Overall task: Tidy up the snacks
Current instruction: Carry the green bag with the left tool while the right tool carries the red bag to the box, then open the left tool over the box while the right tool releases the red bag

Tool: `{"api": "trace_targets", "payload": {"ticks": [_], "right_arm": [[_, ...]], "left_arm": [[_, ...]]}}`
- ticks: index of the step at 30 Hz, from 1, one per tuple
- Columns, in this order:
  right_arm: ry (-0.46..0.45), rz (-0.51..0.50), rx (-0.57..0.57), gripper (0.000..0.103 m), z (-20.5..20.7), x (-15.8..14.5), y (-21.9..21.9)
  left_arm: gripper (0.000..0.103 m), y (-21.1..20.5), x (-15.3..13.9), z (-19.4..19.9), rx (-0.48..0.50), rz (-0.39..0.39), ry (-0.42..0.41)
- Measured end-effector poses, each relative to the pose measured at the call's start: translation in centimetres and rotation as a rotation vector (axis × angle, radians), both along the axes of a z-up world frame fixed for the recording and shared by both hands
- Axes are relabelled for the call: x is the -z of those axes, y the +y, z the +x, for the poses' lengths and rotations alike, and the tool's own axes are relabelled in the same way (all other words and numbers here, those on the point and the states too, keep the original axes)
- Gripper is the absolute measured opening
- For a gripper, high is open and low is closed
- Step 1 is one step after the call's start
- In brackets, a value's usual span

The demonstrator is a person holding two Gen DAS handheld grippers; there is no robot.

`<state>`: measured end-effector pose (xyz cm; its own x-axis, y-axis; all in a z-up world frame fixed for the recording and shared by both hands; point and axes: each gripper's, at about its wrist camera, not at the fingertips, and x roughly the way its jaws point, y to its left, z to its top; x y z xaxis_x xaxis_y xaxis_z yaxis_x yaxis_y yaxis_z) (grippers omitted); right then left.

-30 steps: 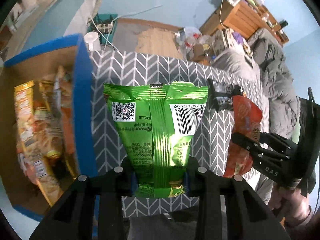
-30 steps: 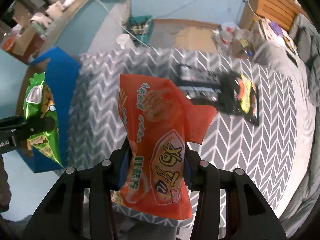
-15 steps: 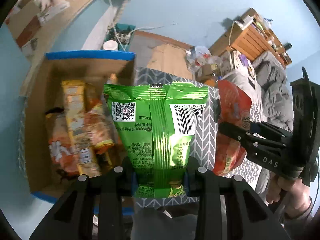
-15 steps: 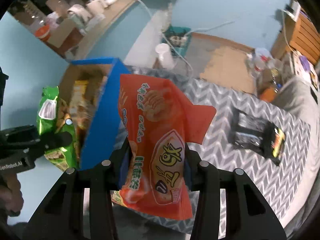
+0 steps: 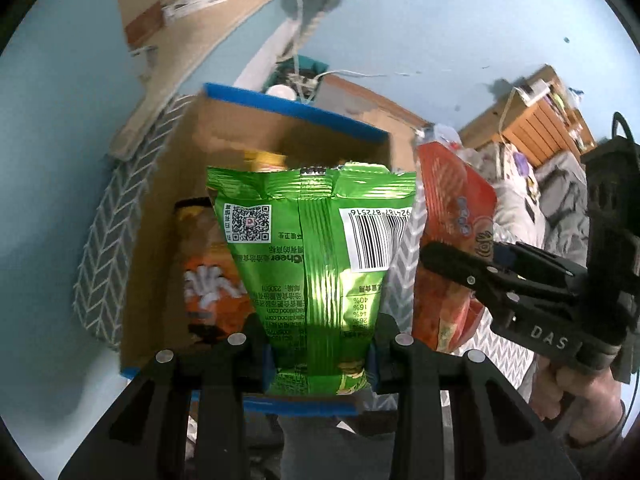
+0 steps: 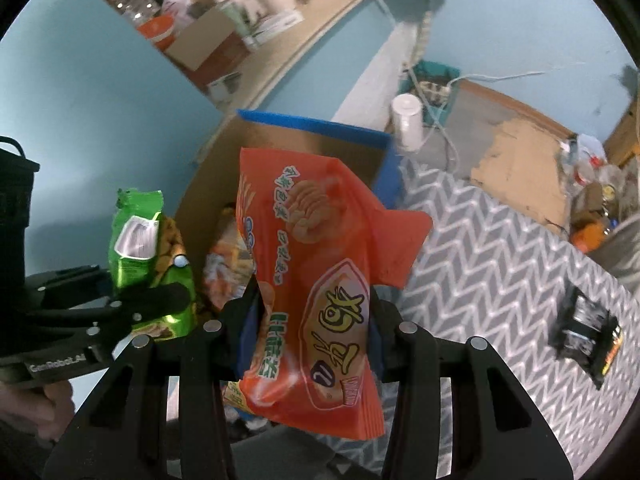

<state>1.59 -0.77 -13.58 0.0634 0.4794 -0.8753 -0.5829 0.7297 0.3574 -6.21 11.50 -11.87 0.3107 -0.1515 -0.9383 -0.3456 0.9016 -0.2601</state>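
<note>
My left gripper (image 5: 318, 354) is shut on a green snack bag (image 5: 316, 264) and holds it upright over the open blue-rimmed cardboard box (image 5: 296, 110). Orange and yellow snack packs (image 5: 208, 280) lie inside the box. My right gripper (image 6: 314, 332) is shut on an orange-red snack bag (image 6: 316, 280), held above the box's (image 6: 312, 124) right side. In the left wrist view the right gripper (image 5: 432, 254) with its orange-red bag (image 5: 452, 216) is just right of the green bag. In the right wrist view the left gripper (image 6: 176, 292) with the green bag (image 6: 136, 236) is at the left.
A grey chevron cloth (image 6: 500, 248) covers the surface right of the box. A black snack pack (image 6: 586, 330) lies on it at the far right. A white cup (image 6: 406, 122) and cables stand beyond the box. A wooden shelf (image 5: 536, 128) and clutter sit at the back right.
Both grippers have swung left with their bags. The box has come from the left edge to sit under the green bag, and the orange-red bag has closed in beside it.
</note>
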Motion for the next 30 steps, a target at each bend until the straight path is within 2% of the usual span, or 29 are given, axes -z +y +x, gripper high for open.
{"api": "trace_targets", "payload": {"ticks": [12,15,17,19,20,22,27,30], "right_arm": [[0.086,-0.009,-0.027,0.044,-0.3,2.4,5.5],[0.116,-0.018,-0.039,0.049,-0.6,2.8,6.4],[0.115,-0.025,-0.039,0.052,-0.6,2.9,6.6],[0.107,-0.032,-0.036,0.055,-0.7,2.7,6.4],[0.105,-0.032,-0.031,0.058,-0.7,2.7,6.3],[0.103,-0.027,-0.02,0.061,-0.6,2.4,5.8],[0.097,-0.012,0.0,0.062,0.2,1.3,4.9],[0.089,0.002,0.013,0.069,0.3,0.6,4.3]], "left_arm": [[0.034,5.0,3.0,-0.9,-0.07,-0.018,0.047],[0.035,5.4,3.6,-0.8,-0.08,-0.033,0.071],[0.038,5.6,3.6,-1.0,-0.083,-0.037,0.069],[0.049,5.7,3.5,-1.0,-0.08,-0.026,0.064],[0.051,5.7,3.5,-1.1,-0.079,-0.024,0.062],[0.052,5.7,3.3,-1.1,-0.075,-0.024,0.061],[0.058,5.4,3.2,-1.2,-0.078,-0.028,0.068],[0.058,5.2,2.7,-1.1,-0.079,-0.031,0.061]]}}
